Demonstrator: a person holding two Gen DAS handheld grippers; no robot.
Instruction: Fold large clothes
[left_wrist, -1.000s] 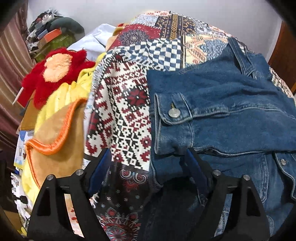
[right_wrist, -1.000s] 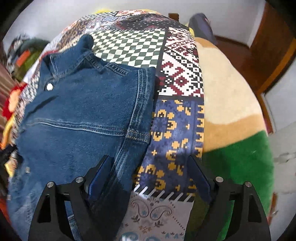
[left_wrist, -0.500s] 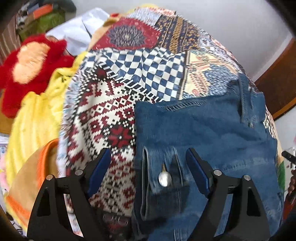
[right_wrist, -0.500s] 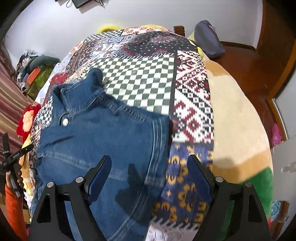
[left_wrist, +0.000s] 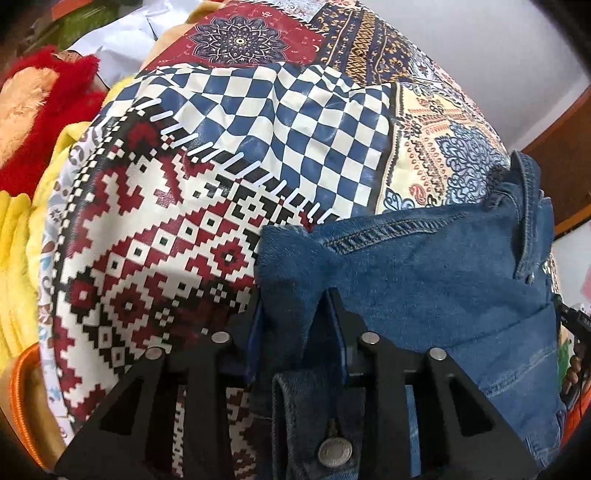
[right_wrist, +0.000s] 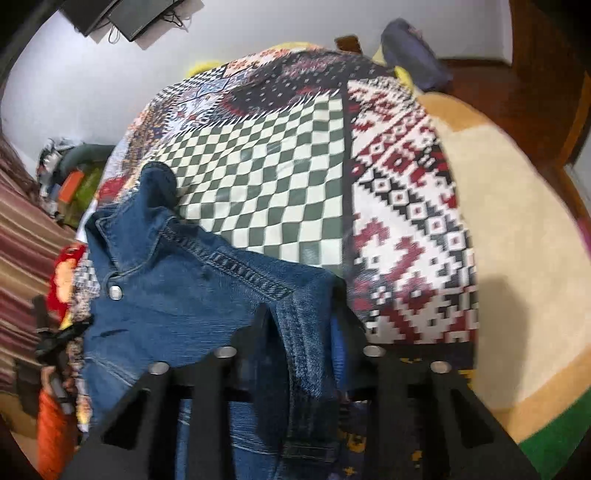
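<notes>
A blue denim jacket (left_wrist: 436, 280) lies on a patchwork bedspread (left_wrist: 229, 122), its collar at the far right. My left gripper (left_wrist: 295, 295) is closing, and its pads pinch the jacket's left shoulder corner; a metal button (left_wrist: 335, 452) shows just below. In the right wrist view the denim jacket (right_wrist: 177, 291) spreads to the left, collar at the far end. My right gripper (right_wrist: 304, 314) is closing too, with the jacket's right shoulder seam bunched between its jaws.
A red plush toy (left_wrist: 40, 110) and a yellow blanket (left_wrist: 18, 251) lie off the bed's left side. A cream and green blanket (right_wrist: 524, 258) covers the bed's right part. A hand in an orange sleeve (right_wrist: 51, 417) holds the other gripper at the left.
Both grippers moved up along the jacket to its shoulder corners and went from wide open to clamped on the denim.
</notes>
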